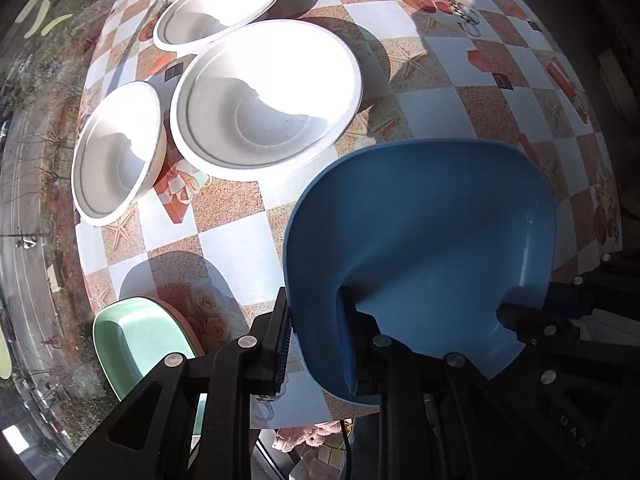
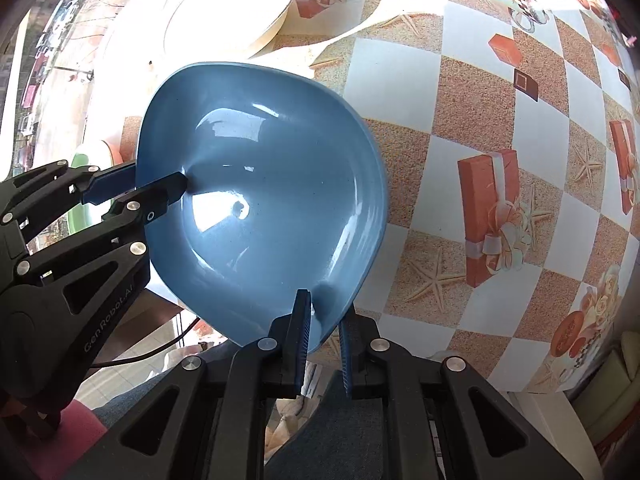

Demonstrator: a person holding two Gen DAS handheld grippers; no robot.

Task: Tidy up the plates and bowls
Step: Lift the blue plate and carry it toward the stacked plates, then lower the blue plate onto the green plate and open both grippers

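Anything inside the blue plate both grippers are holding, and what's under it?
The blue plate holds nothing but glare; the left gripper and right gripper each clamp its rim. Patterned tablecloth shows around it; what lies directly beneath is hidden.

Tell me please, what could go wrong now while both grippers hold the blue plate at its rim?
1. The blue plate is pinched only at its rim by the left gripper and the right gripper; uneven pulling could twist it loose.
2. It appears to overhang the table edge, so a slip may drop it.
3. Moving it toward the green plate could knock the white bowls.
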